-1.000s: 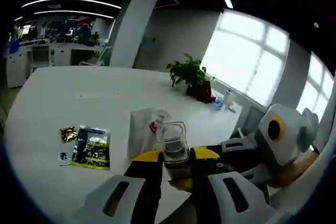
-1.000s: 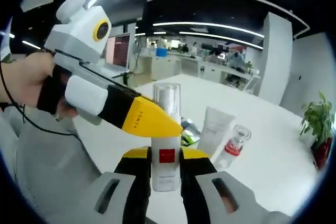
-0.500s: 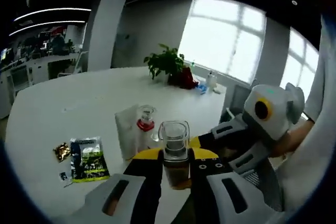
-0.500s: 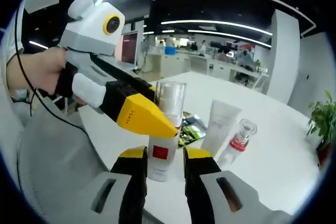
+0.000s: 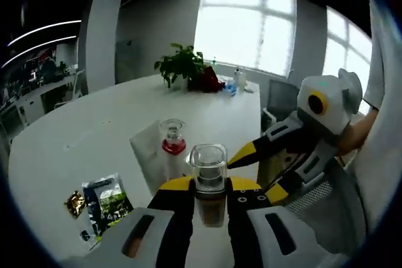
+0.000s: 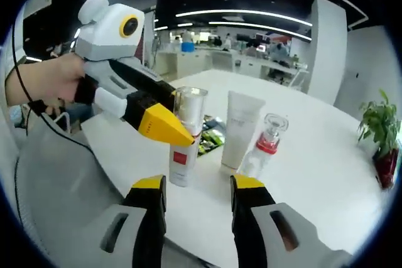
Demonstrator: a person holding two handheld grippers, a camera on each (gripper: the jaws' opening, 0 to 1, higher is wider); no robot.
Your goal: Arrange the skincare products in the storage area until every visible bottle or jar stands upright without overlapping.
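Three products stand upright on the worktop (image 6: 326, 174): pump bottle (image 6: 183, 139), tube (image 6: 234, 135) just beside it, small bottle (image 6: 262, 145) beyond the tube. Left gripper (image 5: 209, 194) jaws clamp the pump bottle's body; right gripper (image 6: 196, 196) jaws are spread, empty. The pump bottle looks rigid, top-heavy and slick: grip mid-body, not the clear cap.

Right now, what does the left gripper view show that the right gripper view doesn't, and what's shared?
Left gripper view alone: the bright windows and a gold sachet beside the dark packet.

Right gripper view alone: a red label on the pump bottle, which stands on the table, and office desks behind.

Shared: pump bottle, white tube, red-collared bottle, potted plant, white table.
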